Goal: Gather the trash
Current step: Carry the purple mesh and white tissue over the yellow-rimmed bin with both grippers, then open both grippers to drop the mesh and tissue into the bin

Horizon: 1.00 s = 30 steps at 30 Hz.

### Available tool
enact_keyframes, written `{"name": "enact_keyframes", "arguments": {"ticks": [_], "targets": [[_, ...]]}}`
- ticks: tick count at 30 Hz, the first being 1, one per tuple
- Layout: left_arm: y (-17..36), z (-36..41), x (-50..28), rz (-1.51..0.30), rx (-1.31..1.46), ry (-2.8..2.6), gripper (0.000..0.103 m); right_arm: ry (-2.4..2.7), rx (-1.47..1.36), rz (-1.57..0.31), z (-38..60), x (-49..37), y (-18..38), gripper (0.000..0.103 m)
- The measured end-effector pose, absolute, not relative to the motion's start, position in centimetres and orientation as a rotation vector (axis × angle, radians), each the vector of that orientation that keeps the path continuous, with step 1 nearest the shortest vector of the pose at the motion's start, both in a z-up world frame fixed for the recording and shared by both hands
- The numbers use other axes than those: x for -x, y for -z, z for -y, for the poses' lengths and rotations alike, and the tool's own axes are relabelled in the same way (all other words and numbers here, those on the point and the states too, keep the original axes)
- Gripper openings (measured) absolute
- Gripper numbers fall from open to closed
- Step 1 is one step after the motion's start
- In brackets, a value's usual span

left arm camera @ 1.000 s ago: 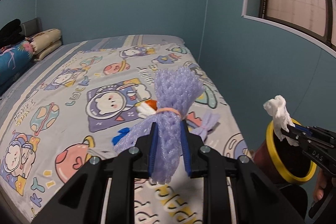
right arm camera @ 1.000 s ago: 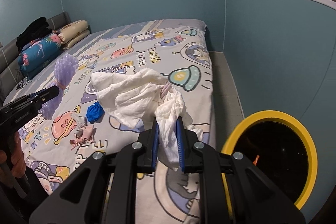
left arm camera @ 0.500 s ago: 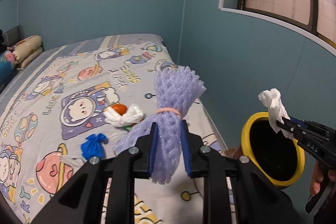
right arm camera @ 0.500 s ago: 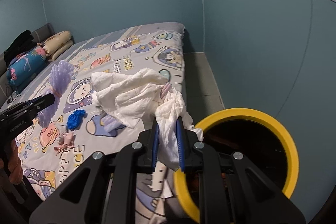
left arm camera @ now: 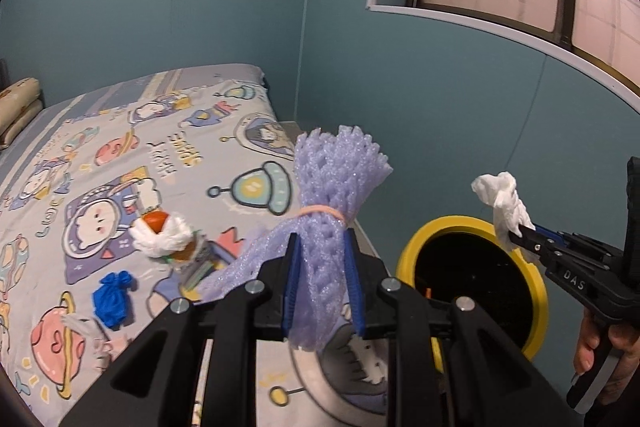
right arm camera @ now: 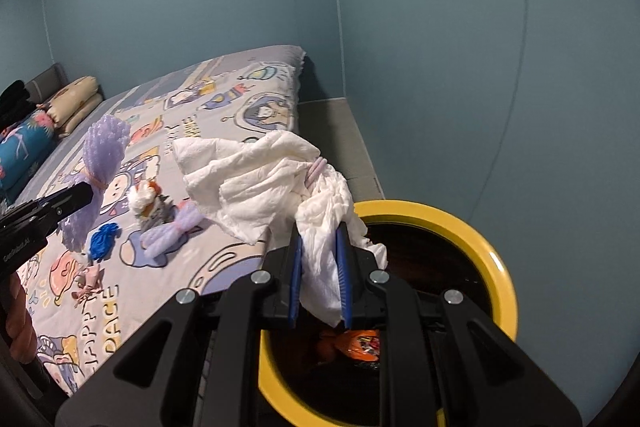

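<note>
Over the bin's yellow rim (right arm camera: pixel 476 227) sits your right gripper (right arm camera: pixel 320 279), its jaws clenched on a crumpled white tissue wad (right arm camera: pixel 256 175) that billows up and toward the bed, a pale purple band (right arm camera: pixel 316 169) cinching it partway along. Down inside the dark bin you can see something orange (right arm camera: pixel 358 341) at the bottom. Your left gripper (left arm camera: pixel 322 291) is clamped on a lilac foam net (left arm camera: pixel 332 195), tied at the waist with a pink rubber band (left arm camera: pixel 320 211), its frilled top fanning upright above the blue pads; it hangs over the near edge of the bed (left arm camera: pixel 120 155), just beside the bin. From the left view, the bin (left arm camera: pixel 536 291) stands on the floor off the bed's near corner, and the tissue juts from the right gripper's tip above it. More bits wait on the cartoon-print cover near that edge: a white-and-orange bundle (left arm camera: pixel 160 233), a blue scrunched piece (left arm camera: pixel 112 293), a second lilac foam piece (right arm camera: pixel 170 231) and a small pinkish scrap (right arm camera: pixel 86 287). Pillows (right arm camera: pixel 74 103) lie at the bed's far left end.
</note>
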<state>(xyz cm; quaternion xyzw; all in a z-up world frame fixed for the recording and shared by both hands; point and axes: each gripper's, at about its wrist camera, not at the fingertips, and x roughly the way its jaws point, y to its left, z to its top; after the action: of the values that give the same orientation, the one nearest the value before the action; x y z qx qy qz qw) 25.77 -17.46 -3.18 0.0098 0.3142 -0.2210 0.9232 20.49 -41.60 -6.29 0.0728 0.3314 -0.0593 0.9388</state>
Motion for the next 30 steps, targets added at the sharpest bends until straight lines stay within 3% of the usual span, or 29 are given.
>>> {"name": "enact_keyframes", "arguments": {"ticks": [30], "targets": [[10.0, 31.7, -26.2, -0.805, -0.147, 0.678, 0.021, 0.241, -0.337, -0.783, 50.1, -20.4, 11.6, 0.016]]}}
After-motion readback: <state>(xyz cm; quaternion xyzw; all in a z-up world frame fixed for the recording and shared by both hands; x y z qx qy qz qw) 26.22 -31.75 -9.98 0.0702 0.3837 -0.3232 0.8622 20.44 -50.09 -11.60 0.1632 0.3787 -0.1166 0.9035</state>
